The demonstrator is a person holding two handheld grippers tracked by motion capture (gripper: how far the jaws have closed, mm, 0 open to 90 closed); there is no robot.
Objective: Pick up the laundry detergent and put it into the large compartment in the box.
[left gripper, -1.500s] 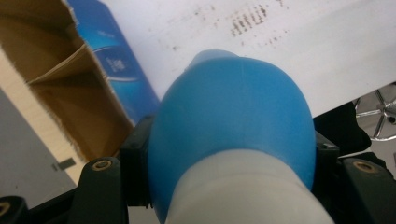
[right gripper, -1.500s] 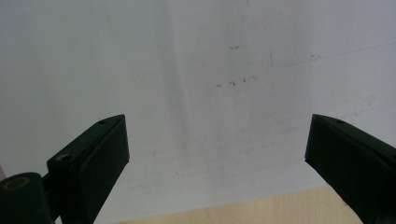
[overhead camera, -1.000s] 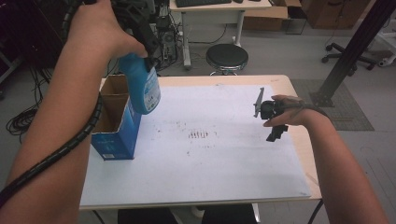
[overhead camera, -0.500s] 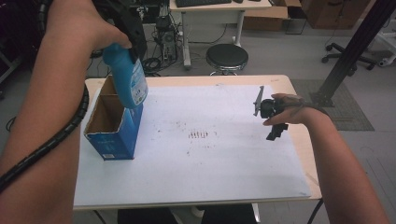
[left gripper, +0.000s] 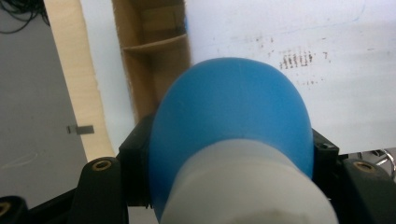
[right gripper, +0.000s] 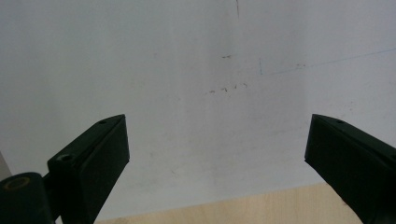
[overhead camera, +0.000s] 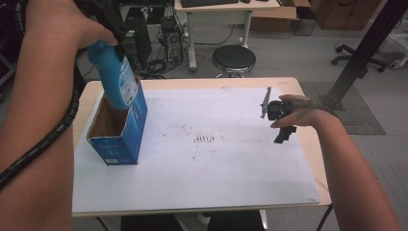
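Bottle [overhead camera: 115,77] gripped in left tool [overhead camera: 103,21] hangs above open box [overhead camera: 118,127]; right tool [right gripper: 215,158] gapes wide over white sheet [overhead camera: 216,168].

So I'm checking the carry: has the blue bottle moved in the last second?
Yes. The blue bottle, in the left gripper, shifted left over the box opening, which stayed put on the table.

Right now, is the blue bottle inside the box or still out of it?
Partly in: the blue bottle, clamped by the left gripper, has its base dipped into the open box.
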